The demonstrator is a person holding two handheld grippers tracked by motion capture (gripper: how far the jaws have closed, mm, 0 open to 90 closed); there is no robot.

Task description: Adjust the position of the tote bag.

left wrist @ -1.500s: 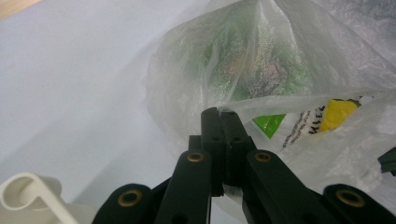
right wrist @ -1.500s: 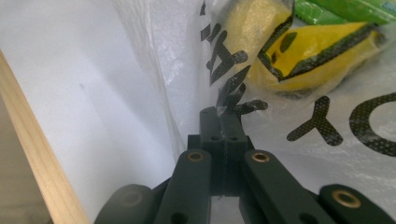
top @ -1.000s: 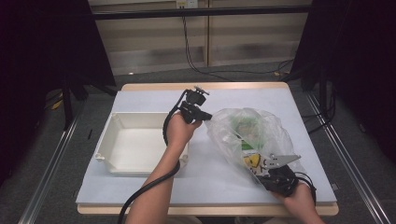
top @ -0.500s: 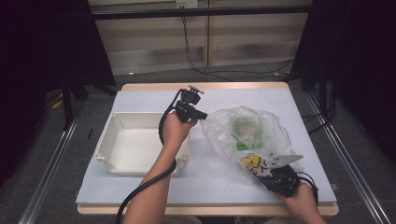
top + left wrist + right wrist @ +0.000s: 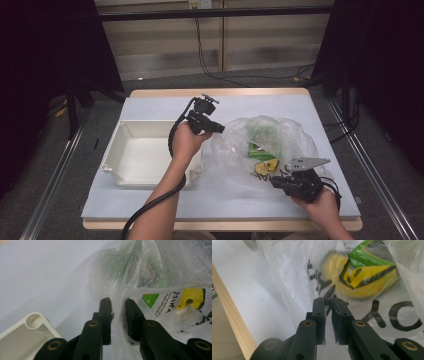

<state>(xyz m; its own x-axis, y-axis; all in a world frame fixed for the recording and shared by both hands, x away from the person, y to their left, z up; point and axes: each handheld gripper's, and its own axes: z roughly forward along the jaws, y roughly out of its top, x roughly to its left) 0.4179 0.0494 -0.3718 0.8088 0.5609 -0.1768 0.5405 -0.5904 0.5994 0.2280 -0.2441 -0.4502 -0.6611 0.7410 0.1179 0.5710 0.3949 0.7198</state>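
A clear plastic bag with green and yellow packets inside lies on the right half of the white table. My left gripper is at the bag's upper left edge. In the left gripper view its jaws have just been opening, and a fold of bag film hangs loose in the gap. My right gripper is at the bag's near right corner. Its jaws have also just been opening, standing narrowly apart with the printed film between them, in front of a yellow packet.
A shallow white tray sits left of the bag under my left forearm, and its corner lies beside the left jaws. The table's wooden front edge runs just left of the right gripper. Black cables trail from both grippers.
Both hands have stayed almost in place. The bag's upper left edge has slackened and sagged a little lower beside the left gripper.
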